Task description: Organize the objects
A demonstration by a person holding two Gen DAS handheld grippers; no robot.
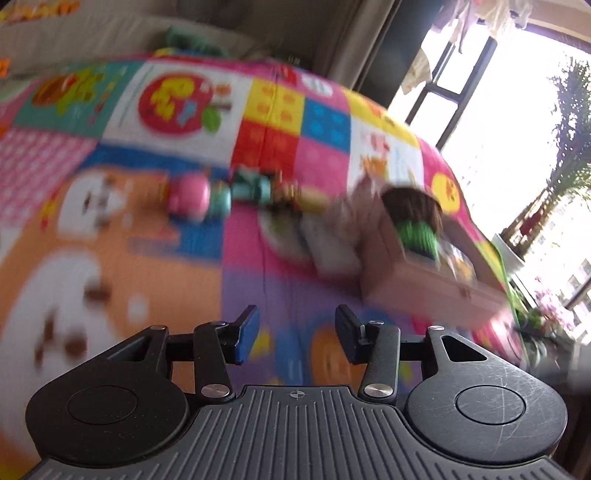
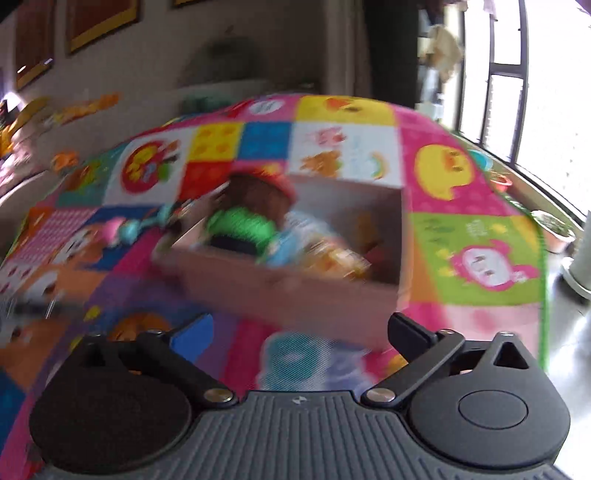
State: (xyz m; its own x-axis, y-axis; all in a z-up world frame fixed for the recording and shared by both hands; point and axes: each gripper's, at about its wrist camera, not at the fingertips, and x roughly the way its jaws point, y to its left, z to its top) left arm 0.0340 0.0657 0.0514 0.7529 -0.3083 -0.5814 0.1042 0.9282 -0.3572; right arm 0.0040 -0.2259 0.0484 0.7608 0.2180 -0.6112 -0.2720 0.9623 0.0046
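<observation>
A pink open box (image 2: 295, 291) sits on the colourful play mat (image 2: 476, 266) and holds several toys, among them a brown-haired doll with a green band (image 2: 240, 225). The box also shows in the left wrist view (image 1: 424, 291) at the right. Loose toys lie on the mat left of it: a pink round toy (image 1: 188, 197), a teal one (image 1: 251, 184) and a yellow-brown one (image 1: 306, 197). My left gripper (image 1: 297, 334) is open and empty above the mat, short of the toys. My right gripper (image 2: 301, 328) is wide open and empty just in front of the box.
A beige sofa (image 1: 110, 29) runs behind the mat. A window with dark frames (image 2: 498, 74) and potted plants (image 2: 554, 229) are on the right, beside bare shiny floor (image 2: 569, 332). Both views are motion-blurred.
</observation>
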